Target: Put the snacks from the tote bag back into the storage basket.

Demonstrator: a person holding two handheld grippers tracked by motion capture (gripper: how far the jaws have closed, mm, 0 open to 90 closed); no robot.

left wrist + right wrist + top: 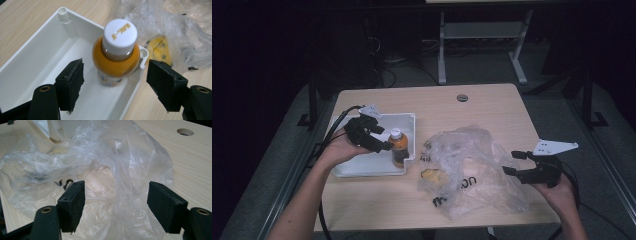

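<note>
White-capped, the orange plastic bottle (115,53) is standing upright in the white rectangular tray (37,47), with the wide-open left tool (115,85) flanking it while the right tool (116,205) is gaping over the clear crumpled bag (100,170), so squaring both pads on the bottle seems wise.

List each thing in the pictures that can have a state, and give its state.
bottle: upright in the tray, cap on.
white tray: holds the bottle alone.
plastic bag: crumpled on the table, a yellow item inside.
left gripper: open, jaws either side of the bottle.
right gripper: open, at the bag.
</note>
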